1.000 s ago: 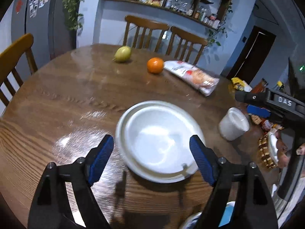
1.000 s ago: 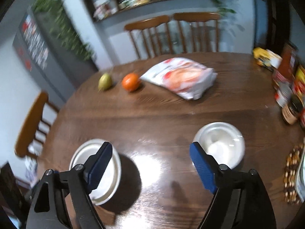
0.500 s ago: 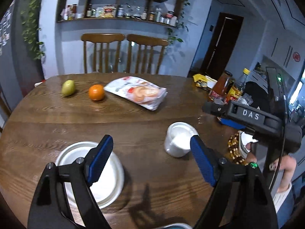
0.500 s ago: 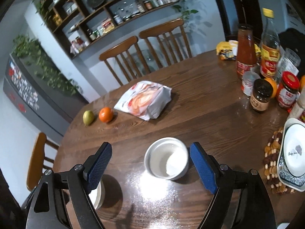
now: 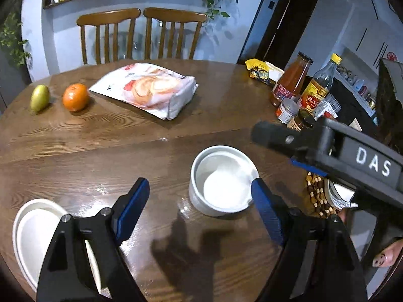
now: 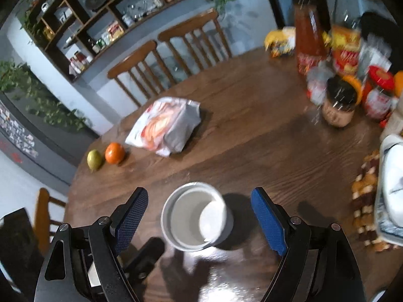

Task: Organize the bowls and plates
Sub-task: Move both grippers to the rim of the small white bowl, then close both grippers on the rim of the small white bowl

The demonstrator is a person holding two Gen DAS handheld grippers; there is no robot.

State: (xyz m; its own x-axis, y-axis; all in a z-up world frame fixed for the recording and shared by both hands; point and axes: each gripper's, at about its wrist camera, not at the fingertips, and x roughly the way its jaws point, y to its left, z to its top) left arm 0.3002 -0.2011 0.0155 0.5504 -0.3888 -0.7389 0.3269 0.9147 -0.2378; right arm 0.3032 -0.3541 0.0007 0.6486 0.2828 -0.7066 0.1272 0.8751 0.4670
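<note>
A white bowl stands upright on the round wooden table. My left gripper is open and empty just short of it, its right finger beside the bowl's rim. A white plate lies at the lower left, partly hidden behind the left finger. In the right wrist view my right gripper is open and empty, with the bowl between its fingers. In the left wrist view the right gripper's body crosses the right side. A patterned dish sits at the right edge.
A snack bag, an orange and a green fruit lie at the far side. Bottles and jars crowd the right side above a beaded mat. Two wooden chairs stand behind the table.
Both views have swung right. The bowl has come between the right gripper's fingers and close to the left gripper's right finger. The plate has slid to the left view's lower left.
</note>
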